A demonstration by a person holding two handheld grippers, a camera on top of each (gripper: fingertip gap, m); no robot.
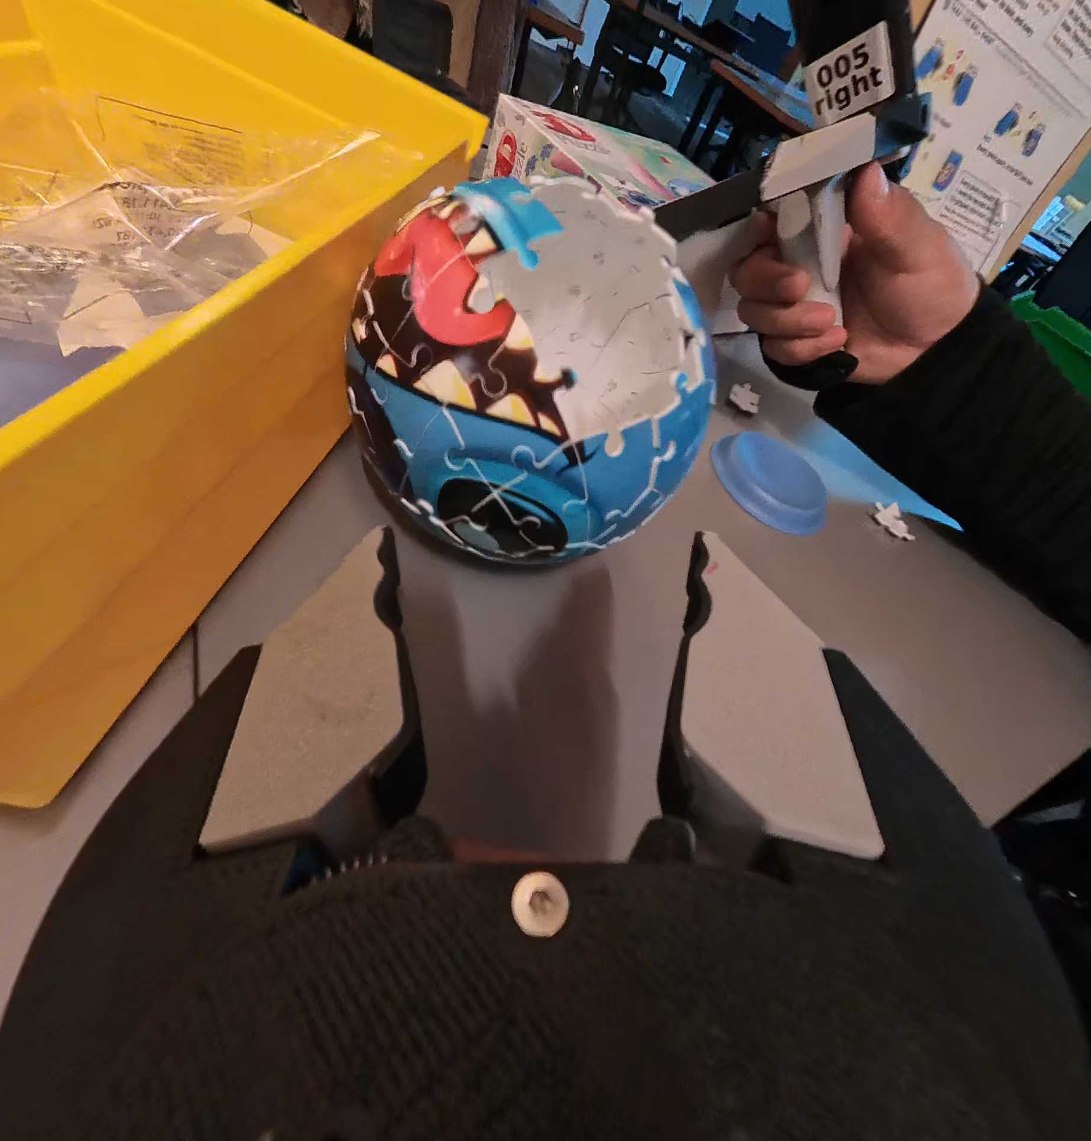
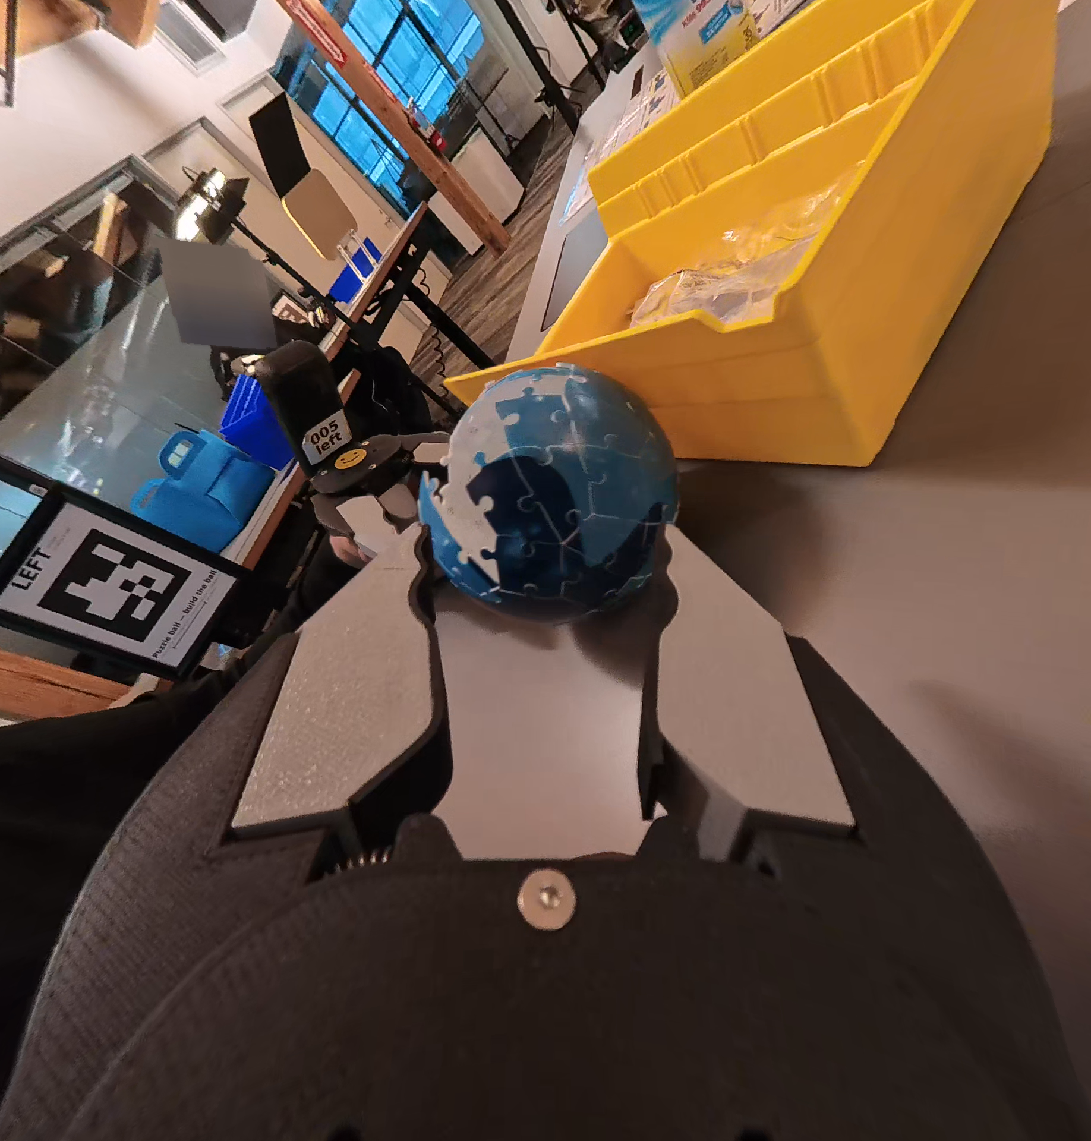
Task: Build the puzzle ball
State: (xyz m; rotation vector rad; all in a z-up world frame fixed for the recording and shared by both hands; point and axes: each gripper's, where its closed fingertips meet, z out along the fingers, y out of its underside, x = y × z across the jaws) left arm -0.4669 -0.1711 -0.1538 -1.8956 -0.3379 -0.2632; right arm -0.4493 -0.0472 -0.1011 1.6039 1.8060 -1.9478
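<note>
The puzzle ball (image 1: 469, 395), blue with a red and black toothed mouth, is partly built; a large gap shows its white inside. It sits by the yellow bin (image 1: 160, 432). My left gripper (image 1: 541, 549) is open, its tips just short of the ball's underside. In the right wrist view the ball (image 2: 568, 494) sits between the tips of my right gripper (image 2: 542, 549), which is closed on its sides. One right finger (image 1: 710, 204) meets the ball's upper right edge; the other is hidden behind it. The left gripper (image 2: 419, 478) also shows at the ball's far side.
A round blue stand (image 1: 771, 481) and two loose white pieces (image 1: 745, 395) (image 1: 895, 522) lie on the grey table right of the ball. The bin holds clear plastic bags (image 1: 129, 216). The puzzle box (image 1: 568, 154) stands behind the ball. A hand (image 1: 839, 296) holds the right gripper. Across from one pair of fingers to the other is roughly 15 centimetres.
</note>
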